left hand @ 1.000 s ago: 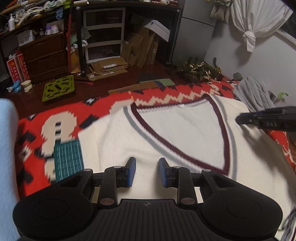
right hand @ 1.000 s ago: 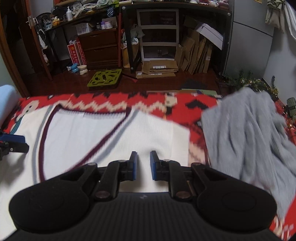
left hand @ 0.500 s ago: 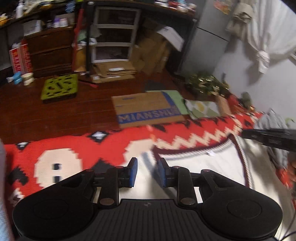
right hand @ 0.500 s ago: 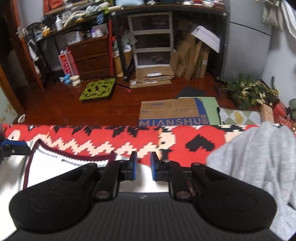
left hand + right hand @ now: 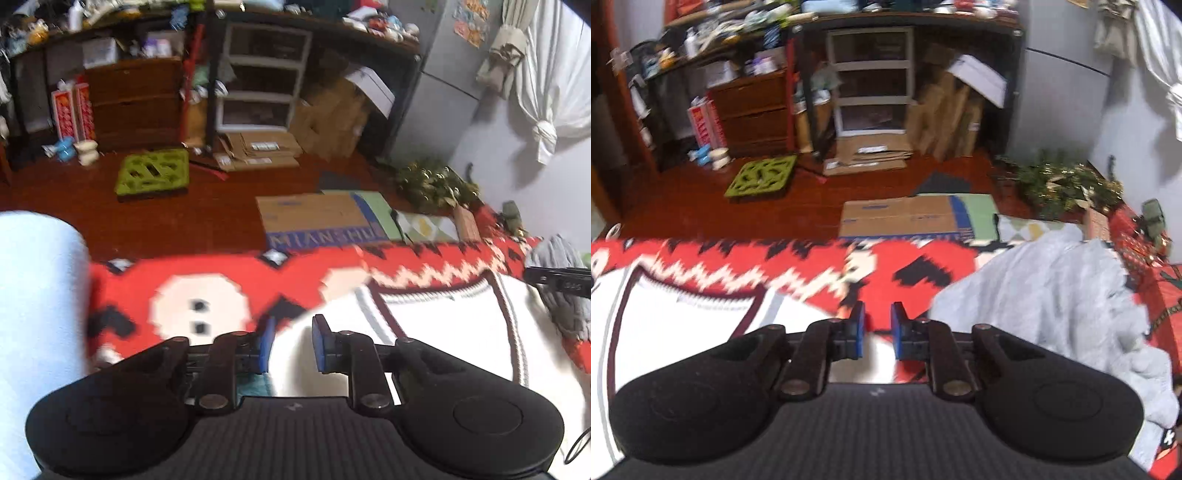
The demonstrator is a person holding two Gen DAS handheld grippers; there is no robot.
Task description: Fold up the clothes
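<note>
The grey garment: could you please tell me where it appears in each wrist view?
Left wrist view: the grey garment shows only at the far right edge, behind the right gripper.
Right wrist view: it fills the right side, lying on the red blanket.
Shared landmark: the cardboard box on the floor beyond the blanket.

Matte black ribbed housings are seen on the left gripper [image 5: 290, 341] and right gripper [image 5: 877, 330]. Blue pads [image 5: 266, 343] are fitted to the fingers, silver screws [image 5: 212, 400] are set at the pivots, and round bulges [image 5: 487, 415] lie at four and eight o'clock.
</note>
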